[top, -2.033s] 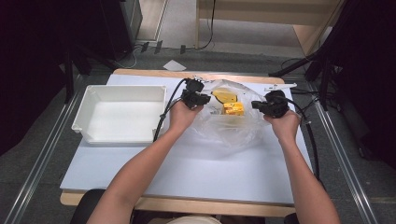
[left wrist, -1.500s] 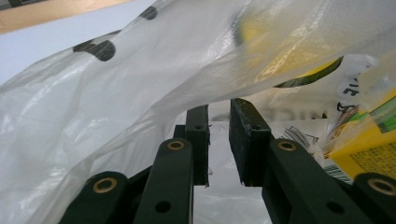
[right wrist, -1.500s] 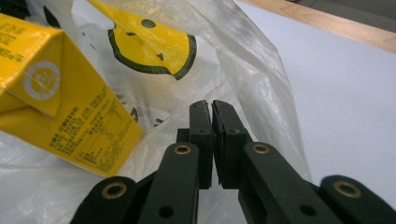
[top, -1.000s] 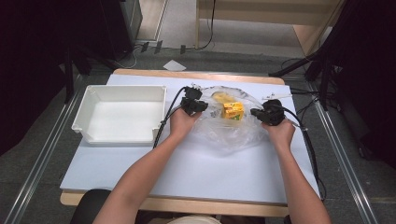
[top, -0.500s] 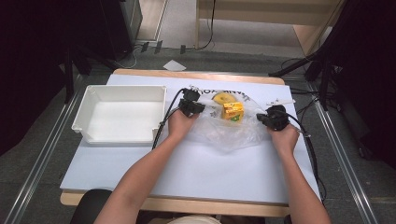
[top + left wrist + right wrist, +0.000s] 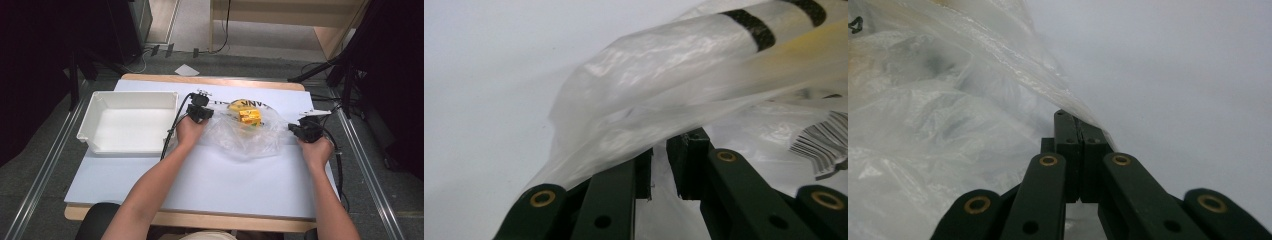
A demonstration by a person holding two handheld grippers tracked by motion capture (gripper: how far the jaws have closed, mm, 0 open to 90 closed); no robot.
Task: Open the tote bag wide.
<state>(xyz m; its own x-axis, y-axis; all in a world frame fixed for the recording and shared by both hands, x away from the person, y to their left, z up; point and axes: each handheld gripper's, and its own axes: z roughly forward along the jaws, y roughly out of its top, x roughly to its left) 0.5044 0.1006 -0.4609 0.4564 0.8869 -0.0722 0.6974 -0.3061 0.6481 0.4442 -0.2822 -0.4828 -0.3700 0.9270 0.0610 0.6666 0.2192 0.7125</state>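
Observation:
A clear plastic bag (image 6: 245, 135) with black print lies on the white table sheet, holding yellow packets (image 6: 249, 116). My left gripper (image 6: 200, 113) is at the bag's left edge and my right gripper (image 6: 304, 131) at its right edge, so the bag is spread between them. In the left gripper view the jaws (image 6: 659, 160) stand almost together with the bag's film (image 6: 649, 75) caught between them. In the right gripper view the jaws (image 6: 1079, 125) are pressed tight on a fold of the bag (image 6: 948, 100).
An empty white tray (image 6: 95, 120) stands left of the left gripper, close to its cable. Bare white sheet (image 6: 215, 180) stretches between the bag and the table's front edge. Cables trail off the table's right side (image 6: 340, 165).
The right gripper has moved rightward and toward the person, stretching the bag wider and flatter. The left gripper has slid a little nearer and kept its hold.

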